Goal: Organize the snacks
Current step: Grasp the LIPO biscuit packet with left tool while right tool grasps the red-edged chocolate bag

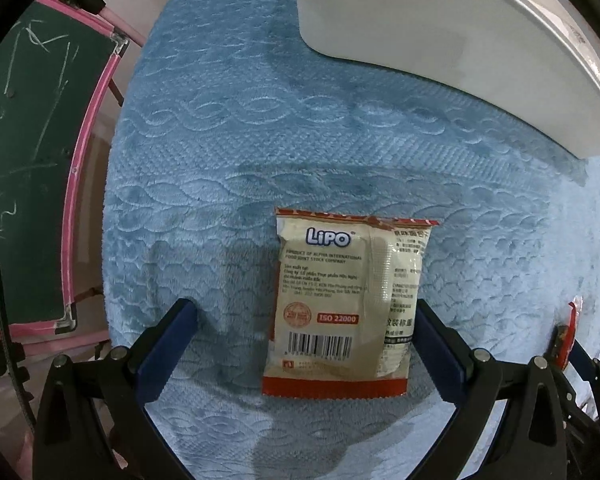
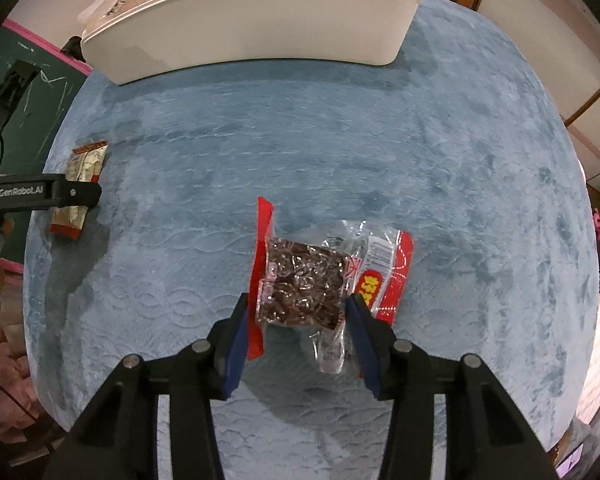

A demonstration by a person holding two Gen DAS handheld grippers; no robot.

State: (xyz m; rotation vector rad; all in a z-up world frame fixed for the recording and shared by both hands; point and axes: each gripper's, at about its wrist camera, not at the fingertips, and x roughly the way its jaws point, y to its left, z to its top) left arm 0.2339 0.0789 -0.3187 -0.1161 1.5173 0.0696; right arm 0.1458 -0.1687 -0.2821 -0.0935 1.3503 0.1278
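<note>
Grip check: right gripper clamps the red packet; left gripper open around the Lipo packet. Close squarely, then carry both to the bin.

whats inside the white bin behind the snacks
In the right wrist view the white bin holds several clear and pale wrappers near its rim, one poking out at the left end. Its front wall hides everything lower, so the kinds and count cannot be told.

Blue cable-patterned blanket, white bin, red-edged packet
</note>
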